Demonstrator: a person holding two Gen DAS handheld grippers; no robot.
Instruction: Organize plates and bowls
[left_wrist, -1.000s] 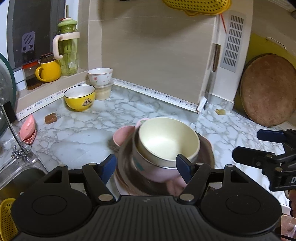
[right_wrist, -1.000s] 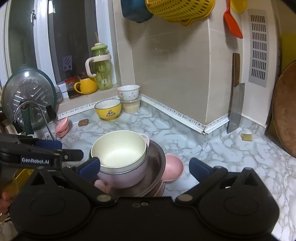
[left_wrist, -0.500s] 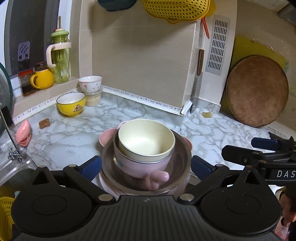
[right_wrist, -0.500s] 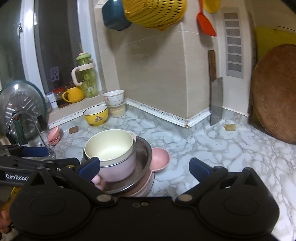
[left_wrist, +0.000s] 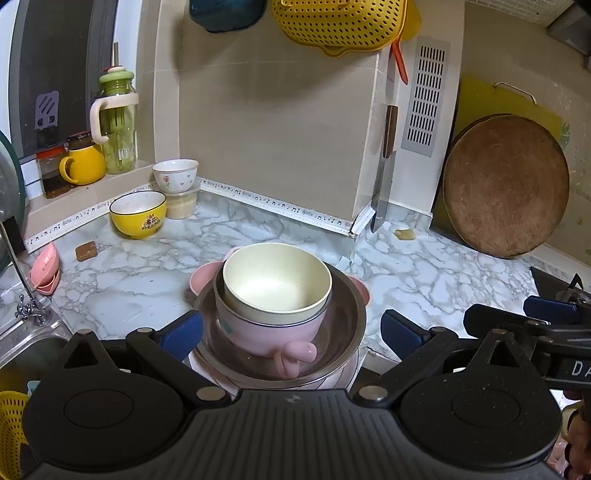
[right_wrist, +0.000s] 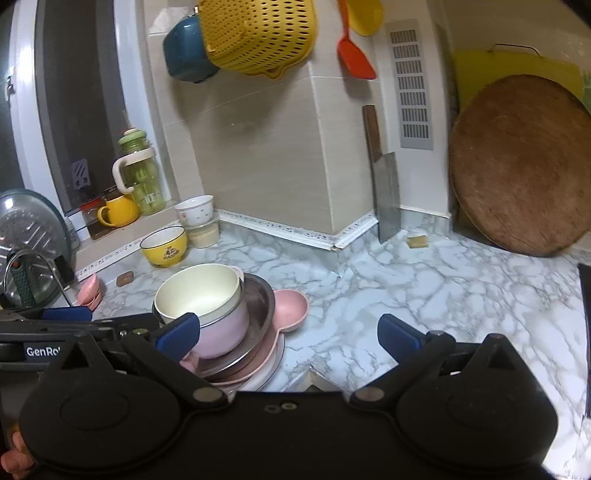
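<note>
Centre of frame: a cream bowl (left_wrist: 277, 280) nested in a pink bowl (left_wrist: 266, 332), inside a steel bowl (left_wrist: 347, 317) on pink plates (right_wrist: 291, 306), on the marble bench (left_wrist: 424, 266). Left hand-held gripper (left_wrist: 291, 330) and right hand-held gripper (right_wrist: 288, 332) both gape, touching nothing.

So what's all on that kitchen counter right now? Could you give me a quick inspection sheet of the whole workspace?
Surface: marble-pattern counter, sink at its left edge.
Job's things: cream bowl nested in pink bowl, inside steel bowl, on pink plates; yellow bowl and white flowered bowl apart near the window.
Clutter: cleaver, round wooden board, green bottle, yellow mug.
Grippers: left gripper open around the stack, not touching; right gripper open, empty.
Cables: nothing seen.
Surroundings: yellow colander hanging on tiled wall.
</note>
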